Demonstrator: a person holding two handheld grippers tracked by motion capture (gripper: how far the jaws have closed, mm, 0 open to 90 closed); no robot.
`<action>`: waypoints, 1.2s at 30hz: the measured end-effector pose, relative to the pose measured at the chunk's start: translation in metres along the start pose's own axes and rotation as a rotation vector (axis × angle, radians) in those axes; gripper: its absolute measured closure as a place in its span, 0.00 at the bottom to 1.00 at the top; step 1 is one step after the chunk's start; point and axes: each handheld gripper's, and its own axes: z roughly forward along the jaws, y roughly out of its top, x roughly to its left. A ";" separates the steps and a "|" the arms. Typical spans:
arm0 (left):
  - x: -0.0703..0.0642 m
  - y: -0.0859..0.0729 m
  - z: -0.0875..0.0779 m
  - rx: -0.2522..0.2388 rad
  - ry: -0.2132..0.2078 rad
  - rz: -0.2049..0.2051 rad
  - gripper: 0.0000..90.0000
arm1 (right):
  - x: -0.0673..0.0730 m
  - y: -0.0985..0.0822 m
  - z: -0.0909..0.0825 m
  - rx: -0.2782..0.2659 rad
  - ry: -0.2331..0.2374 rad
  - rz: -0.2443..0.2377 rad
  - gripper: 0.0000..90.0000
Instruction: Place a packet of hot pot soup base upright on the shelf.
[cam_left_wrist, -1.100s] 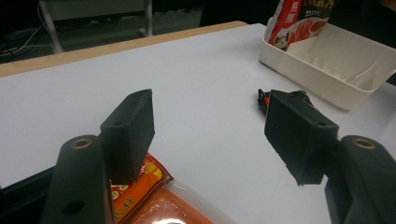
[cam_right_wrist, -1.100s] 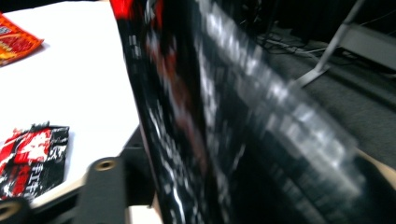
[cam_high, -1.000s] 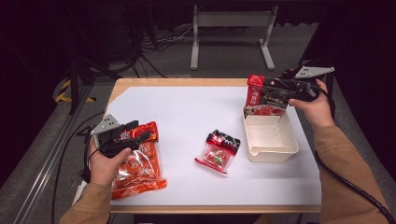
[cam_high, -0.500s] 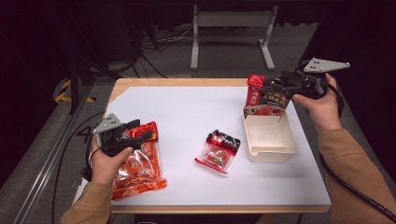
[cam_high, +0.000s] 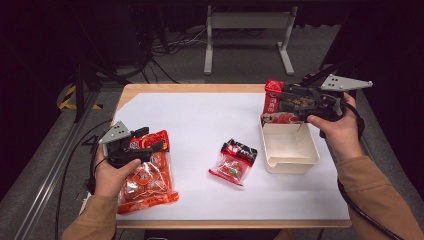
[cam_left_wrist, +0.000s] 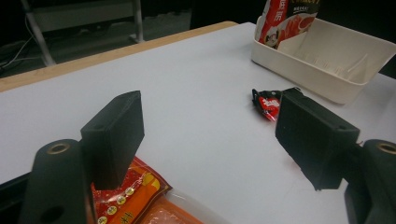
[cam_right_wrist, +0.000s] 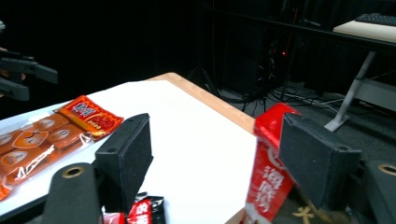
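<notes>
A large orange-red snack bag (cam_high: 147, 180) lies at the table's front left. My left gripper (cam_high: 152, 140) hovers over the bag's top end, open, its jaws just having opened wider. Nothing sits between them in the left gripper view (cam_left_wrist: 210, 107), where the bag (cam_left_wrist: 126, 196) lies under the left jaw. A tall red packet (cam_high: 271, 97) stands in the far end of a white bin (cam_high: 292, 161). My right gripper (cam_high: 281, 101) is level with its top, open. In the right gripper view (cam_right_wrist: 215, 128) the packet (cam_right_wrist: 268, 172) stands by the right jaw, not pinched.
A small red-and-black packet (cam_high: 234, 160) lies in the middle of the white sheet, also seen beyond the left jaws (cam_left_wrist: 266, 100). The bin (cam_left_wrist: 303, 70) is otherwise bare inside. The table's wooden far edge (cam_high: 200, 88) borders a dark floor with cables and a metal stand.
The right hand and gripper have drawn back to the right and slightly up, leaving the red packet standing in the bin. The left hand has stayed put, its jaws a little wider.
</notes>
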 end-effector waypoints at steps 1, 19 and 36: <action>0.000 0.000 0.000 0.002 0.003 -0.002 0.26 | 0.004 -0.001 0.000 0.000 -0.002 -0.002 0.31; 0.017 0.005 -0.032 0.066 -0.003 0.019 0.23 | 0.042 -0.038 0.001 -0.033 0.044 0.056 0.31; 0.032 -0.001 -0.047 0.091 0.037 -0.050 0.09 | 0.056 -0.064 0.016 0.037 0.075 0.057 0.31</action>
